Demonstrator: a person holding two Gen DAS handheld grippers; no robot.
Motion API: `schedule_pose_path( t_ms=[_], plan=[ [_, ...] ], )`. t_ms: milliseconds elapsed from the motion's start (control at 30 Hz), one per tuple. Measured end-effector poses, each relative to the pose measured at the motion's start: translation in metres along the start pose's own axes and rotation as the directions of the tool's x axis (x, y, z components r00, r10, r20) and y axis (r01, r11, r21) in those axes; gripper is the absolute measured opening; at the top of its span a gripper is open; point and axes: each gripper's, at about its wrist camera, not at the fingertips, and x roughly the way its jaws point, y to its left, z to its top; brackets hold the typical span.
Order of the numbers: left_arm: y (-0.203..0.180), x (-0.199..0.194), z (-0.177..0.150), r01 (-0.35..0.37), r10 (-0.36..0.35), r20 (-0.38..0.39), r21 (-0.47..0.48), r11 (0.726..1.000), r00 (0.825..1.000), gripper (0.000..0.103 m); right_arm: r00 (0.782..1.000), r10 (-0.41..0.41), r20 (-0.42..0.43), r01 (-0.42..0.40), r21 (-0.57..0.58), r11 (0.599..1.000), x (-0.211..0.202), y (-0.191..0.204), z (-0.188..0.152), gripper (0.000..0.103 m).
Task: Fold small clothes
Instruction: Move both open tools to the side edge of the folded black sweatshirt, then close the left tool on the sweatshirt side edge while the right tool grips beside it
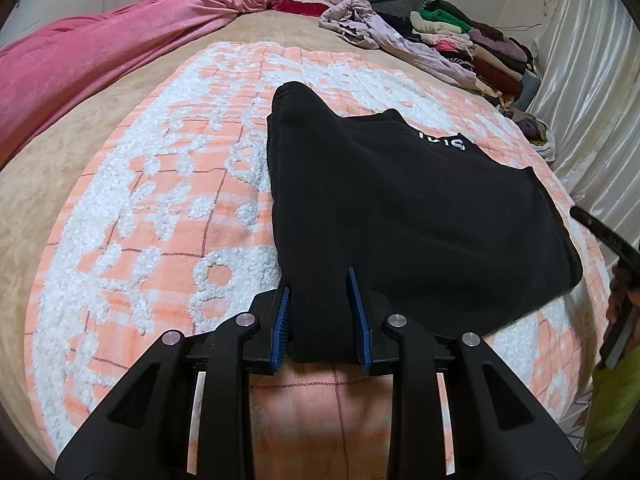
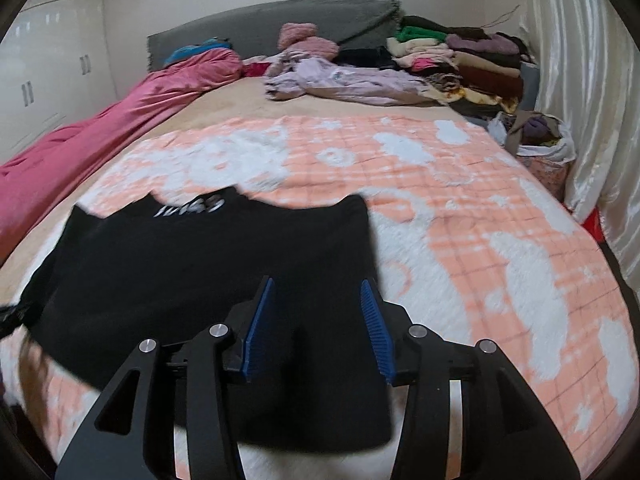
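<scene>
A black garment [image 1: 400, 200] with white lettering lies on the orange and white blanket [image 1: 160, 220]. My left gripper [image 1: 320, 284] has its blue pads on either side of the garment's near left corner, with cloth bunched between them. In the right wrist view the same garment [image 2: 200, 264] lies left of centre, blurred. My right gripper [image 2: 318, 290] has its jaws wide apart, with the garment's near right edge between and under them; it does not pinch the cloth.
A pink cover [image 1: 100, 52] runs along the left of the bed. A lilac garment [image 2: 352, 80] and stacked folded clothes [image 2: 472, 60] sit at the far right by the grey headboard [image 2: 280, 20]. A bag of clothes [image 2: 540, 140] stands by the curtain [image 2: 592, 120].
</scene>
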Motion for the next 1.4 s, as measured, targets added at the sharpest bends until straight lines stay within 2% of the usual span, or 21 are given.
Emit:
schedule_pose_path(
  t_ms=[100,233,333,467,600,700,767,833,1100,1400],
  plan=[
    [0.0,0.0,0.0,0.0,0.0,0.0,0.0,1.0,1.0,0.019,0.999,0.022,-0.038,-0.023,-0.026,0.999,-0.001,0.011,-0.015,0.044],
    [0.001,-0.001,0.0,0.0,0.0,0.0,-0.006,1.0,1.0,0.021,0.991,-0.032,-0.131,0.029,-0.02,0.999,0.015,0.01,-0.037,0.044],
    [0.003,-0.004,0.0,-0.004,0.004,0.002,-0.009,1.0,1.0,0.022,0.993,-0.03,-0.118,0.029,-0.007,1.0,0.011,0.01,-0.041,0.044],
    [0.005,-0.013,0.002,-0.007,0.007,0.017,-0.011,1.0,1.0,0.024,0.998,0.024,-0.067,-0.022,0.023,0.999,-0.008,0.015,-0.036,0.056],
    [0.008,-0.021,0.006,-0.011,0.011,0.038,-0.019,1.0,0.999,0.037,0.998,0.058,-0.035,-0.058,-0.008,0.998,-0.023,0.032,-0.033,0.057],
    [0.011,-0.025,0.011,-0.017,0.018,0.05,-0.026,1.0,0.999,0.046,0.995,0.099,-0.013,-0.1,-0.041,0.994,-0.031,0.052,-0.031,0.065],
    [0.013,-0.027,0.015,-0.023,0.025,0.058,-0.033,0.999,0.998,0.05,0.992,0.126,0.001,-0.126,-0.073,0.989,-0.036,0.068,-0.03,0.067],
    [0.015,-0.027,0.02,-0.031,0.033,0.062,-0.04,0.999,0.998,0.06,0.987,0.158,0.004,-0.157,-0.115,0.981,-0.039,0.085,-0.029,0.069],
    [0.022,-0.024,0.04,-0.047,0.05,0.067,-0.045,0.998,0.996,0.073,0.964,0.263,-0.024,-0.26,-0.262,0.929,-0.032,0.156,-0.032,0.075],
    [0.028,0.002,0.071,-0.068,0.069,0.023,-0.021,0.997,0.997,0.076,0.949,0.306,-0.075,-0.309,-0.413,0.856,-0.012,0.22,-0.049,0.076]
  ],
)
